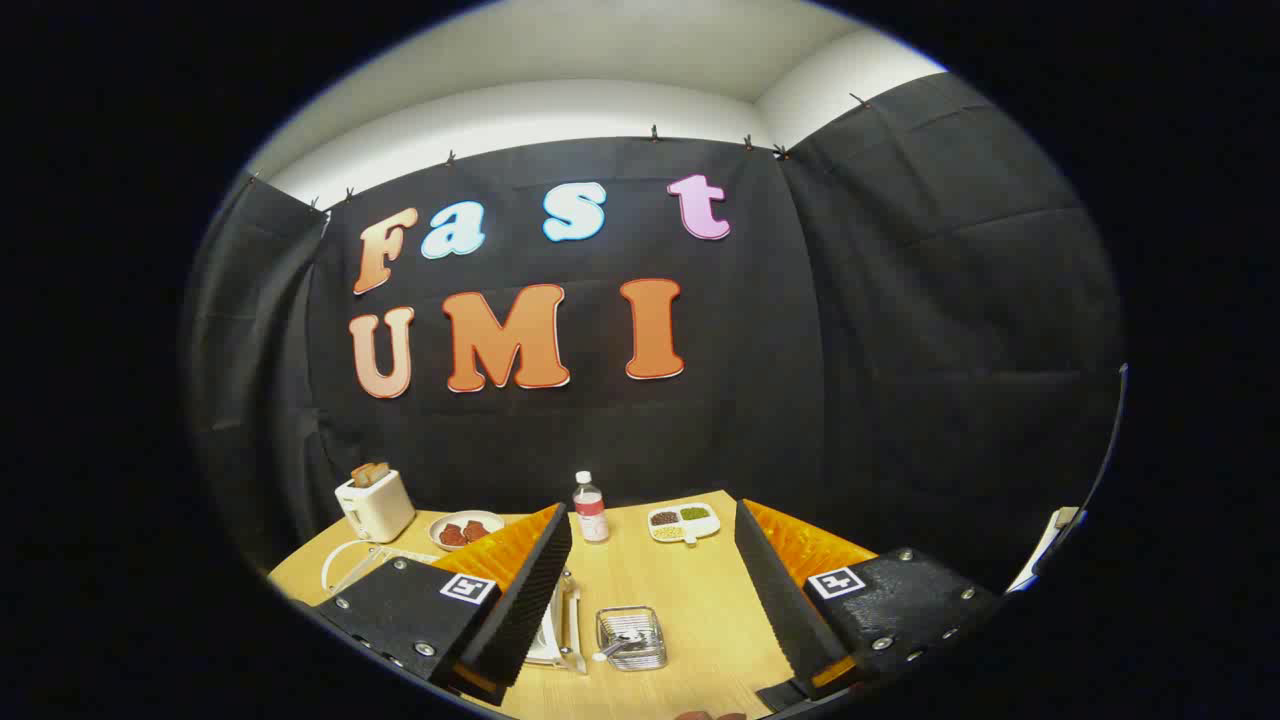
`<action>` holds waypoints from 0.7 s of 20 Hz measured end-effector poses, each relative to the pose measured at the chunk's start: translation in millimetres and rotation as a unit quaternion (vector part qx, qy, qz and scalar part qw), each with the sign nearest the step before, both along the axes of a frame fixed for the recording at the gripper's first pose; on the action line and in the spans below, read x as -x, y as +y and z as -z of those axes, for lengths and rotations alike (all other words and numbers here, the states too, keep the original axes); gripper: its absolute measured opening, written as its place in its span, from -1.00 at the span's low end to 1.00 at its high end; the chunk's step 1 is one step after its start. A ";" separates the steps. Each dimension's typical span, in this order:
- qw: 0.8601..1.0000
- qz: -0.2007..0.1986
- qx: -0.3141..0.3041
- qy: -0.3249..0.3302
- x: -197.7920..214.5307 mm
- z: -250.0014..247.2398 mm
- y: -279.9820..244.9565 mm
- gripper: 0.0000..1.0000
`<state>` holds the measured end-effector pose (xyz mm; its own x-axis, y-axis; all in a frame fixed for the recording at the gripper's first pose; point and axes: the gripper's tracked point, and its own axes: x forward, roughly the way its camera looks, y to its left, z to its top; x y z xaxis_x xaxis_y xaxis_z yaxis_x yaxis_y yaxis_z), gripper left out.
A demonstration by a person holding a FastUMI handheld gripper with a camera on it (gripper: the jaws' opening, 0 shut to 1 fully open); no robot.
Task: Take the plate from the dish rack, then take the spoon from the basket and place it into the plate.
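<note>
My gripper (pixel 648 590) is open and held high above a wooden table (pixel 690 600), with nothing between its fingers. A small wire basket (pixel 632 637) sits on the table between the fingers, and the spoon (pixel 614 648) lies in it with its white handle sticking out on the left. Left of the basket stands the dish rack (pixel 566 625) with the white plate (pixel 547 640) upright in it; my left finger (pixel 520 600) hides much of both.
Beyond the fingers stand a water bottle (pixel 590 508), a white divided dish of beans (pixel 683 521), a plate of reddish food (pixel 465 529) and a white toaster (pixel 375 503) with toast. A white cable (pixel 345 560) loops near the toaster.
</note>
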<state>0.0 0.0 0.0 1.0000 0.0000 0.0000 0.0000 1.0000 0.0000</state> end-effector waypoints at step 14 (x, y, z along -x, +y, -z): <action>0.998 -0.034 0.010 0.043 -10.1 23.0 73.7 0.95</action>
